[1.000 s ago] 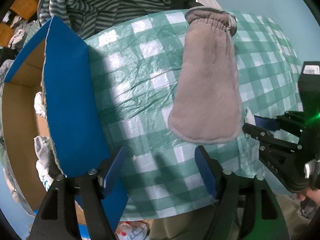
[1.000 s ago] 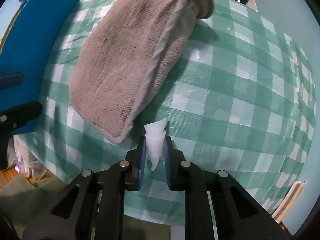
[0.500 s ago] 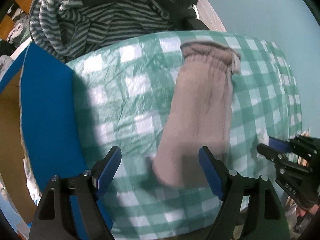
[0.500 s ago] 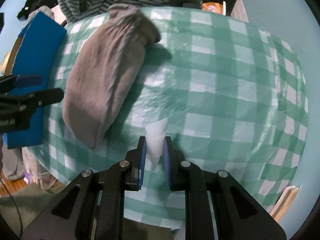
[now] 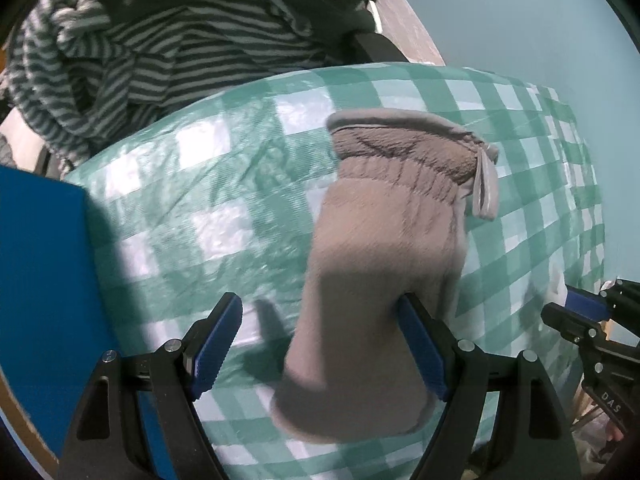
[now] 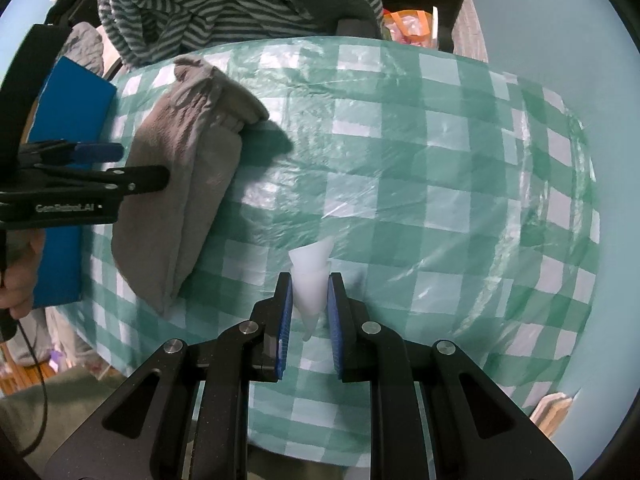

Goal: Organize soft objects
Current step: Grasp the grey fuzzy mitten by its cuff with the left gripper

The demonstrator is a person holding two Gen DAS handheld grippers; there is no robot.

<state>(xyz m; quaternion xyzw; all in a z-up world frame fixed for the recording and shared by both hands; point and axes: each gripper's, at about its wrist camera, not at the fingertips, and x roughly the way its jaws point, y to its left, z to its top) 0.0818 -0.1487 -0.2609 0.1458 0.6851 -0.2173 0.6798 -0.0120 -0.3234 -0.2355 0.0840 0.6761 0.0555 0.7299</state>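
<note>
A grey fleece mitt (image 5: 380,264) lies on the green checked tablecloth (image 5: 224,216); it also shows in the right wrist view (image 6: 180,184). My left gripper (image 5: 320,344) is open, its jaws straddling the mitt's near end, the right pad against the fabric. My right gripper (image 6: 308,312) is shut on a small white plastic piece (image 6: 308,276), held above the cloth to the right of the mitt. The right gripper shows at the right edge of the left wrist view (image 5: 584,320).
A blue cardboard box (image 5: 44,280) stands at the table's left edge. A pile of striped grey clothing (image 5: 168,48) lies behind the table. A light blue wall (image 5: 540,20) is to the right. An orange bag (image 6: 408,24) sits behind the table.
My left gripper has moved forward and right, so the mitt's near end now lies between its open jaws. My right gripper has drawn back from the mitt, still holding the white piece.
</note>
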